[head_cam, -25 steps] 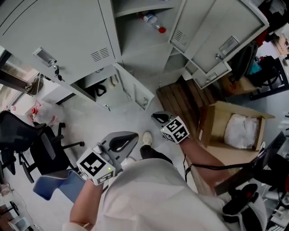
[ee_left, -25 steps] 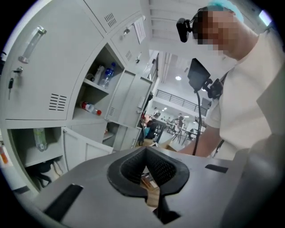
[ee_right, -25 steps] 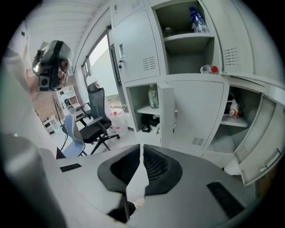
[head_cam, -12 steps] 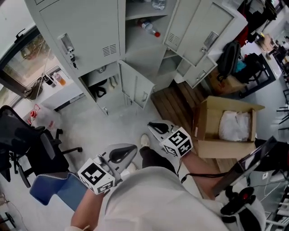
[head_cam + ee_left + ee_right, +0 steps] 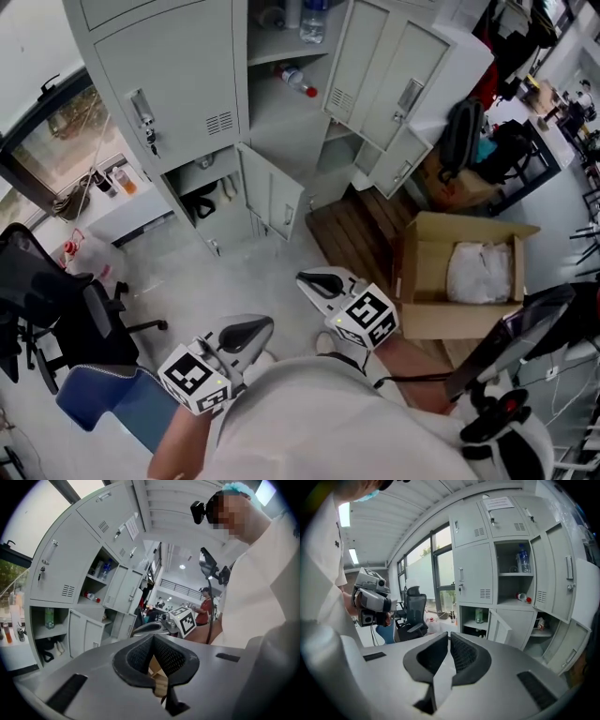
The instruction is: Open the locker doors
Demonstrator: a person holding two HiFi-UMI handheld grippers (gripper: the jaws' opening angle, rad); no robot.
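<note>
So the lockers sit at 12 o'clock in the head view, and most doors are already swung out: the small lower door [image 5: 270, 192] hangs open, and so do the tall right-hand doors [image 5: 380, 70] at 1 o'clock. The grey door with keys in its lock [image 5: 169, 80] at 11 o'clock is shut, so I'd guess that's the target. Both grippers hang low by the person's waist, well apart from any door, probably just lining up. The left gripper [image 5: 248, 330] is pressed together with nothing in it. The right gripper [image 5: 317, 281] has just nipped closed a touch more and is empty too. That makes sense, as there's no handle within reach yet.
</note>
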